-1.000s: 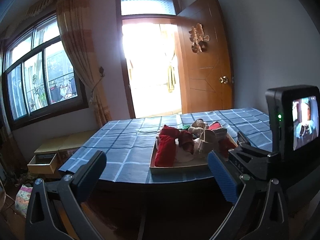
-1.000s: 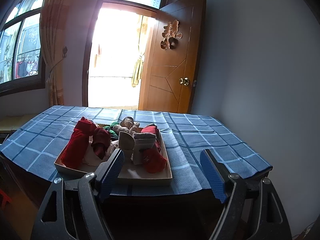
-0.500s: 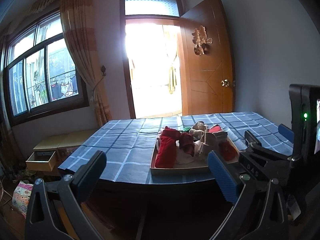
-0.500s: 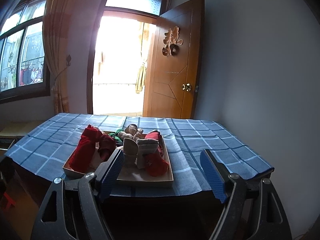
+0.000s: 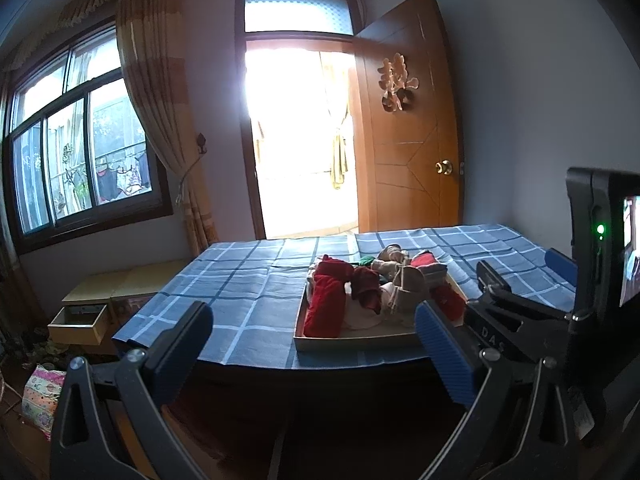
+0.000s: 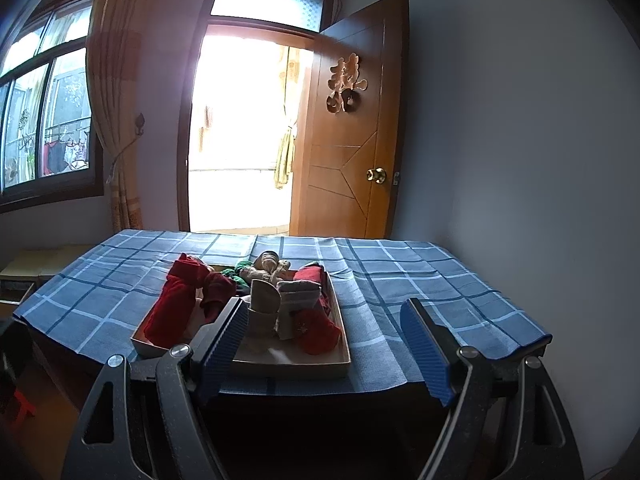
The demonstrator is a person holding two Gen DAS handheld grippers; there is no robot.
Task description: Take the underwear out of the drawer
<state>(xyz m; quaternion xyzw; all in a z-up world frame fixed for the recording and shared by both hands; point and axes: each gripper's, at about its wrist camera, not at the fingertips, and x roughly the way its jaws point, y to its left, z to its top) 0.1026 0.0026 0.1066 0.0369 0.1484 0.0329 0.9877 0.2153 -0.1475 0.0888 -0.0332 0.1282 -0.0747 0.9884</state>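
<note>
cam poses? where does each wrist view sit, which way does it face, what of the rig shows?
Left wrist: short of the table's near edge, facing the drawer tray and open door; left gripper open, right gripper intruding from the right.
Right wrist: same side, further right, facing the tray and door; right gripper open, empty.
Shared: tray of underwear, checked cloth, door, window.

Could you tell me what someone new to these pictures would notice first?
First the blazing open doorway at the back, with the wooden door swung wide beside it. Then the shallow drawer set on the blue checked tablecloth, heaped with red underwear and beige pieces. Both pairs of tongs, left and right, hang open short of it.
</note>
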